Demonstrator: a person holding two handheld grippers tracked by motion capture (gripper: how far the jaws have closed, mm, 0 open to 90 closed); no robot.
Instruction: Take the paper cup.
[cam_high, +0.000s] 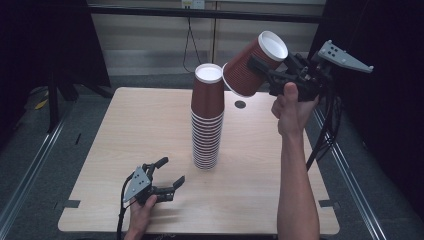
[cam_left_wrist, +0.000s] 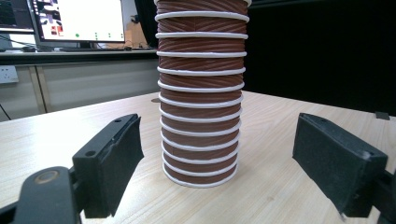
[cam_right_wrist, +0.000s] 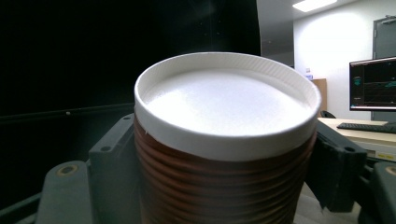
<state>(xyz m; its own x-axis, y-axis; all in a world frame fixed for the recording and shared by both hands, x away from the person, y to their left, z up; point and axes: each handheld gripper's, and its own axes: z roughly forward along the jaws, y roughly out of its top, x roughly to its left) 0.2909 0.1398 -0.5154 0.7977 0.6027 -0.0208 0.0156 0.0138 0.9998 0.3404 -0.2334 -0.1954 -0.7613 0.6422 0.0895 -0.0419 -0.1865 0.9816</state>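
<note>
**One cup aloft, one stack on the counter**

Two sets of tongs, one tall stack, one lone cup. Right tongs (cam_high: 262, 67) raised above the far right part of the pale wooden counter (cam_high: 125, 130), clamped on a single brown ribbed paper cup (cam_high: 255, 64) with a white base, tilted, base up and to the right, open mouth down and to the left. Cup's lower rim just beside the top of the stack, apart from it as far as can be told. In the right gripper view, the cup (cam_right_wrist: 224, 140) squeezed between both black pads, white base toward the camera.

One stack of upside-down brown ribbed paper cups (cam_high: 206, 120) upright near the counter's middle, white base of the topmost cup on top. Roughly a dozen white rims visible in the lower part; exact count cannot be told.

Left tongs (cam_high: 170, 172) low over the near left part of the counter, jaws apart, nothing between them, pointed toward the stack. In the left gripper view, the stack (cam_left_wrist: 201, 93) straight ahead between the two pads, well clear of both.

One small dark round spot (cam_high: 240, 104) on the counter behind the stack. Wide bare wood left of the stack and along the near edge; right edge close under the raised forearm.
</note>
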